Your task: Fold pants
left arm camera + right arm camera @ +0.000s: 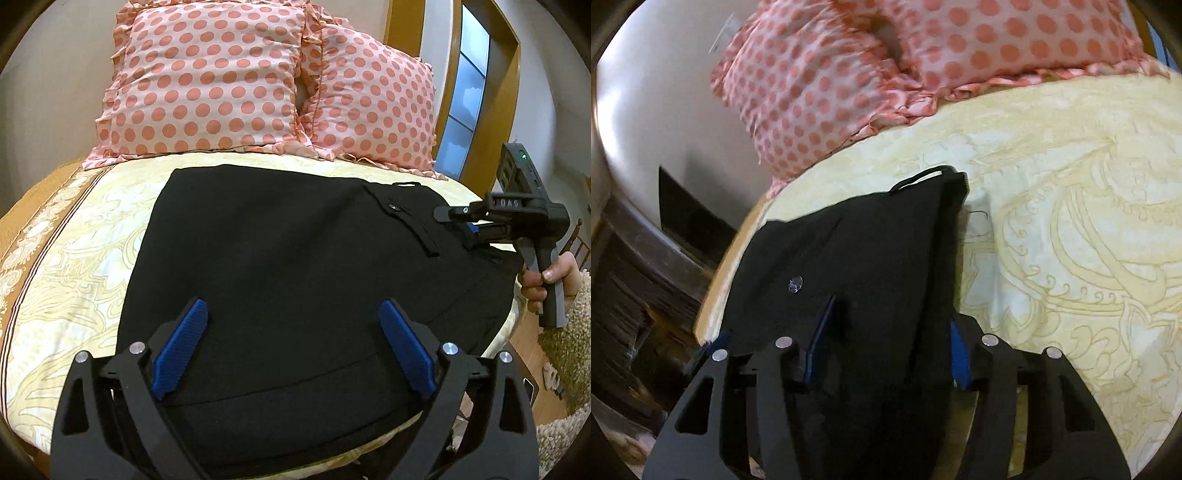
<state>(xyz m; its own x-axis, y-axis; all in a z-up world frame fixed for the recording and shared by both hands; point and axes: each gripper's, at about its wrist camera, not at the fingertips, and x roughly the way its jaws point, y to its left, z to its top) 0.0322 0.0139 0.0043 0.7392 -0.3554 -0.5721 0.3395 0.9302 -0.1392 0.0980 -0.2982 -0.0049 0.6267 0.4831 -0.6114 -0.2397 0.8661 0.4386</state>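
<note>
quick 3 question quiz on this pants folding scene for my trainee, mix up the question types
1. True or false: the left tool is clamped on the black pants.
2. Multiple choice: what pattern do the pillows have? A) stripes B) orange polka dots C) plain white
3. Short answer: which part of the pants is the right tool at?

Key
1. False. Its blue pads stand wide apart above the fabric.
2. B
3. The waist end near the button, at the bed's edge, with a bunch of fabric between its pads; whether they press on it is unclear.
</note>
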